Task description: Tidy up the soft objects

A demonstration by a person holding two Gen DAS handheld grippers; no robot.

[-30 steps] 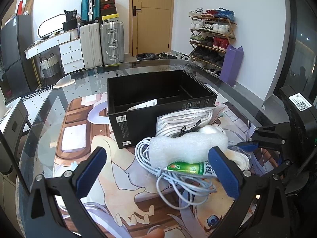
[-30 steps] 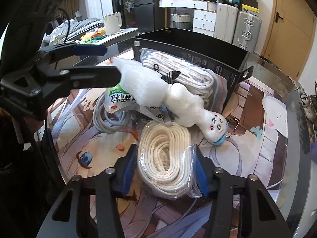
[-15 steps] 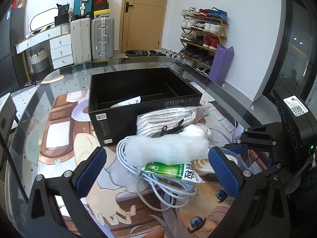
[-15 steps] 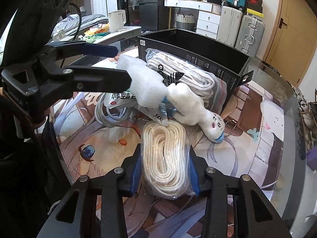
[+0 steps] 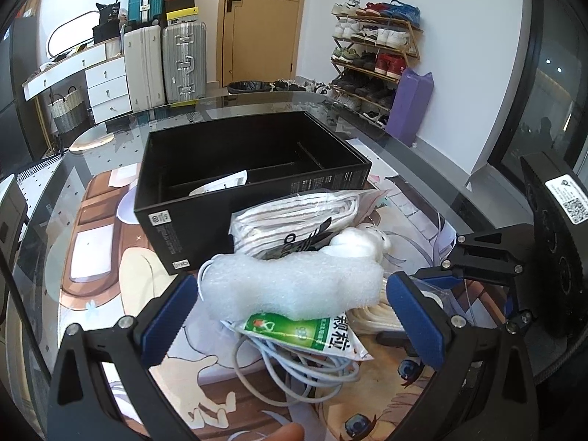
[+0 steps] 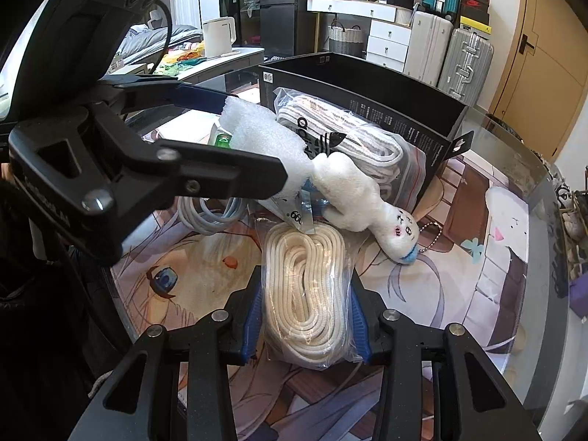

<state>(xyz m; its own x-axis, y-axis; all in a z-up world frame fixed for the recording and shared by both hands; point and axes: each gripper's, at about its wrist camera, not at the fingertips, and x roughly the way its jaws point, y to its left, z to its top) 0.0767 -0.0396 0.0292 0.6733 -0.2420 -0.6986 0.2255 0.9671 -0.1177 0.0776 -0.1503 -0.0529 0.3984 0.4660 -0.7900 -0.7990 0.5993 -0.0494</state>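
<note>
My left gripper (image 5: 290,305) is open with one finger at each end of a white foam roll (image 5: 290,286) on top of the pile; the pads look close to it or just touching. The roll also shows in the right wrist view (image 6: 264,143). My right gripper (image 6: 305,316) is shut on a bagged coil of cream rope (image 6: 305,286) lying on the mat. A white plush toy (image 6: 356,198), a bag of striped white socks (image 5: 294,220), a green-labelled packet (image 5: 301,334) and a grey cable coil (image 5: 294,371) lie in the pile. An open black box (image 5: 250,169) stands behind.
The glass table (image 5: 47,191) carries a printed anime mat (image 6: 488,242). The box has inner dividers and a white paper inside. Suitcases, a door and a shoe rack stand beyond the table. A table with a kettle (image 6: 218,36) stands to the left in the right wrist view.
My left gripper has moved in so its fingers flank the foam roll. My right gripper has narrowed onto the bagged rope and shifted slightly.
</note>
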